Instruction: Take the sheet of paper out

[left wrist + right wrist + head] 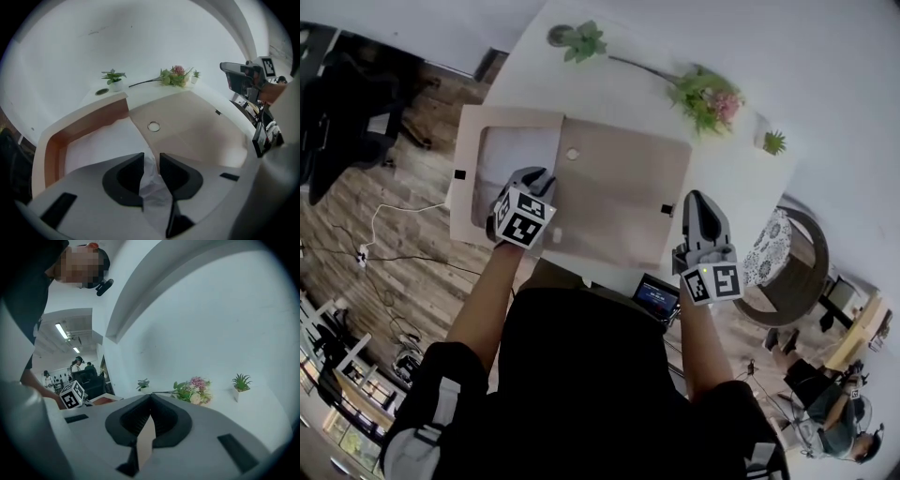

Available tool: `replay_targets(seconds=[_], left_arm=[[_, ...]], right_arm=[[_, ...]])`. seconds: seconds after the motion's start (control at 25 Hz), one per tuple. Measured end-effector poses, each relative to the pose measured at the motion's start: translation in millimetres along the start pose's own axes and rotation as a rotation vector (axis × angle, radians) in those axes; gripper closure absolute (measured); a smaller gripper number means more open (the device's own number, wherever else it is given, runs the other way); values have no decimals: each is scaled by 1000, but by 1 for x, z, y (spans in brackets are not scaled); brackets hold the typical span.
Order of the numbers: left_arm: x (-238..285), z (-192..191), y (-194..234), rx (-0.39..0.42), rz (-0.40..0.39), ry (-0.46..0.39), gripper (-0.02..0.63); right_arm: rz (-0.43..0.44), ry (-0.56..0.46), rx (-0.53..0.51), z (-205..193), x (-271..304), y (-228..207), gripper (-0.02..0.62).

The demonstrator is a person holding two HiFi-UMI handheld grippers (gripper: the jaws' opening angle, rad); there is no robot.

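White sheet of paper (pixel 520 150) lies inside the open left end of the flat brown cardboard envelope (pixel 619 187) on the white desk (pixel 534 75), not yet out: left tongs (pixel 151 159) hover released over it, right tongs (pixel 150 397) clench the envelope's right edge.

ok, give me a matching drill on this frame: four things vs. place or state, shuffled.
Things:
1. left gripper
2. right gripper
3. sheet of paper
4. pink flowers

Place or state:
A. lying on the far side of the white table
B. jaws closed on the edge of the cardboard envelope
C. jaws apart, white paper showing between them
D. white, inside the open envelope

Pairs: 1-C, 2-B, 3-D, 4-A
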State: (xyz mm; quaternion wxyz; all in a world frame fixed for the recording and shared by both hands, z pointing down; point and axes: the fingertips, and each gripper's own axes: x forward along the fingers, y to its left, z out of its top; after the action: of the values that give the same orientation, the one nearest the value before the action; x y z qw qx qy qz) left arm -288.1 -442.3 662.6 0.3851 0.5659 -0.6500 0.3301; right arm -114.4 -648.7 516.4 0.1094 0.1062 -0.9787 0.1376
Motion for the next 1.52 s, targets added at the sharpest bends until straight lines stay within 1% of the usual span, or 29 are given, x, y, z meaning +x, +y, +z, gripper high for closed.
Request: replay_targets(seconds=[0.28,0.4,0.44,0.48,0.6,0.72,0.88,1.04,1.28,1.36,1.52], left_arm=[[3,-2,0,-7,-15,8,514],[2,-4,-1,-13,-16,5,546],[2,-5,-1,-16,-14,4,582],[2,-6,-2,-19,-13,5,595],[0,-4,-7,-24,-24,1,598],[-3,5,-13,-39,-49,-28,600],[-13,26,-30,-55,-102,-97,601],[-28,51,-56,-58,-194,-176,601],[-71,91,-90,-8,-318,-326,603],[-91,101,-96,9,-340,-380,603],[-138,114,-94,36,-352,-505,603]], right_arm=[[5,8,27,-9,3,0,583],[7,11,33,-11,5,2,583],[8,9,34,-12,6,3,583],[9,7,36,-12,6,3,583],[2,2,41,-12,2,4,583],[-10,-1,40,-11,-4,5,583],[-32,-21,34,-6,-14,5,583],[-71,-57,25,3,-28,8,583],[-134,-115,2,17,-60,24,583],[-154,-134,-5,20,-72,33,583],[-190,-182,-26,26,-94,58,583]])
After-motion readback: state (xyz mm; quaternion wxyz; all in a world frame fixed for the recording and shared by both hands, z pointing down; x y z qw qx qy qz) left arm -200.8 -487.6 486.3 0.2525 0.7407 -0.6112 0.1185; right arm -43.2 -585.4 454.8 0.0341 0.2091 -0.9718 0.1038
